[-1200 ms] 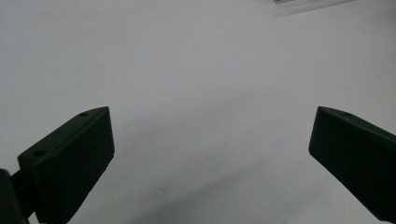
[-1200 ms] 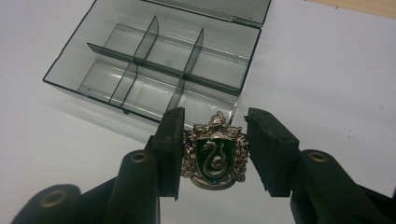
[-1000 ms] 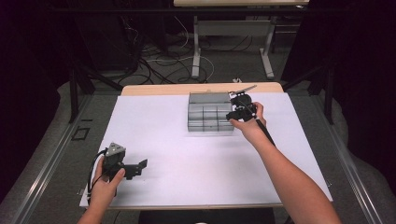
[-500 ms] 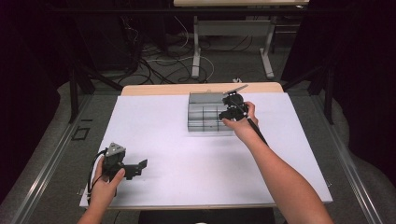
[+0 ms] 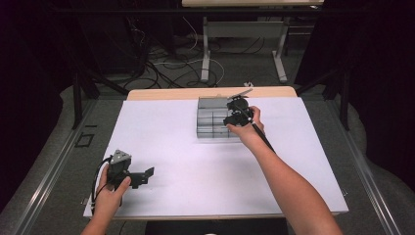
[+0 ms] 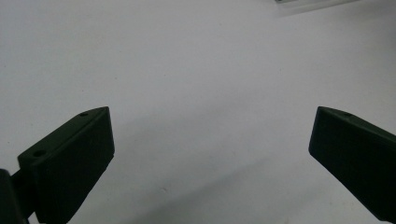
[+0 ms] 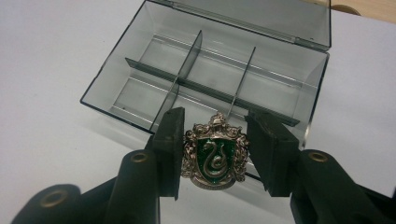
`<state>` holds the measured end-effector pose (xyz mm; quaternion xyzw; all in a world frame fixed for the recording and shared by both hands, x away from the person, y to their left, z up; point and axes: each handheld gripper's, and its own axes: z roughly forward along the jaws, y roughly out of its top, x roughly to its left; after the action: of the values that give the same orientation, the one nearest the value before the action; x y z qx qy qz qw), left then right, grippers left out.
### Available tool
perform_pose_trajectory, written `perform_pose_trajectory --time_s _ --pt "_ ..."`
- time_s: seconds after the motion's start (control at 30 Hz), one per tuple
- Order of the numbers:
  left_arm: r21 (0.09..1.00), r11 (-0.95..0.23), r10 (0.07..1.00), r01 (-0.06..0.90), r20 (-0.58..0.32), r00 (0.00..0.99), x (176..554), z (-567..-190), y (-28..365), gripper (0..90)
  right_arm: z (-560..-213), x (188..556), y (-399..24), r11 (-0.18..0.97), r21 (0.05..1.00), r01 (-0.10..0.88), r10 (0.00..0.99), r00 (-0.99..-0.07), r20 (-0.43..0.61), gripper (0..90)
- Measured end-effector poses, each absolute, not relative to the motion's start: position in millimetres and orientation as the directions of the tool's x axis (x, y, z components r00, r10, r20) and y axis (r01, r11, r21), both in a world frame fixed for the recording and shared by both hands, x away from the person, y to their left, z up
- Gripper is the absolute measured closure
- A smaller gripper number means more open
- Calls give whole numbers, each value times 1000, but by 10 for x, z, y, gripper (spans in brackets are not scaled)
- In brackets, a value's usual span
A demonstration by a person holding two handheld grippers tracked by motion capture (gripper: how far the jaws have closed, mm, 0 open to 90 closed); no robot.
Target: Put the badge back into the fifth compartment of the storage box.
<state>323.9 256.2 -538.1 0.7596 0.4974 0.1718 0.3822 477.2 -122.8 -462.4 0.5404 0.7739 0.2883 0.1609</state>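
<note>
Silver-edged and green, the crest badge (image 7: 214, 151) (a snake on its shield) sits clamped between the right gripper (image 7: 214, 156) pads just above the near edge of the open smoky divided box (image 7: 140, 70), while the left gripper (image 6: 210, 158), well apart from that box, gapes over the white sheet (image 6: 196, 70).

I am seeing my left gripper (image 5: 142, 176) and right gripper (image 7: 215, 154) showing chunky matte black fingers (image 6: 70, 163), brass-ringed screw holes, a grey three-cornered plate, trailing black cables; my forearms are going sleeveless.

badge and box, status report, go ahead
Right gripper shut on green snake crest badge, held over the near edge of the open divided box. Left gripper open, above bare white table. Compartments look empty, nothing blocking.
</note>
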Motion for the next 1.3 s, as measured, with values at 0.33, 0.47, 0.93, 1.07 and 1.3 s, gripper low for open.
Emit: perform_pose_trajectory --time_s 0.33,0.47,0.93,1.07,1.3 --pt "752 -213 886 624 -120 448 3240 -5380 2564 3 -4704 4810 -1148 249 622 742 924 -374 76 573" --pt "751 -213 887 625 -121 447 3240 -5381 2567 3 -4730 4826 -1139 251 624 740 923 -378 76 573" --pt "753 -209 886 624 -126 447 3241 -5381 2565 3 -4827 4871 -1094 262 634 728 917 -392 71 573" --pt "753 -215 885 621 -119 451 3245 -5380 2573 3 -4863 4880 -1062 259 634 728 915 -395 80 573" --pt "758 -204 887 620 -126 445 3244 -5384 2572 3 -4930 4918 -1029 269 639 721 906 -415 87 573"
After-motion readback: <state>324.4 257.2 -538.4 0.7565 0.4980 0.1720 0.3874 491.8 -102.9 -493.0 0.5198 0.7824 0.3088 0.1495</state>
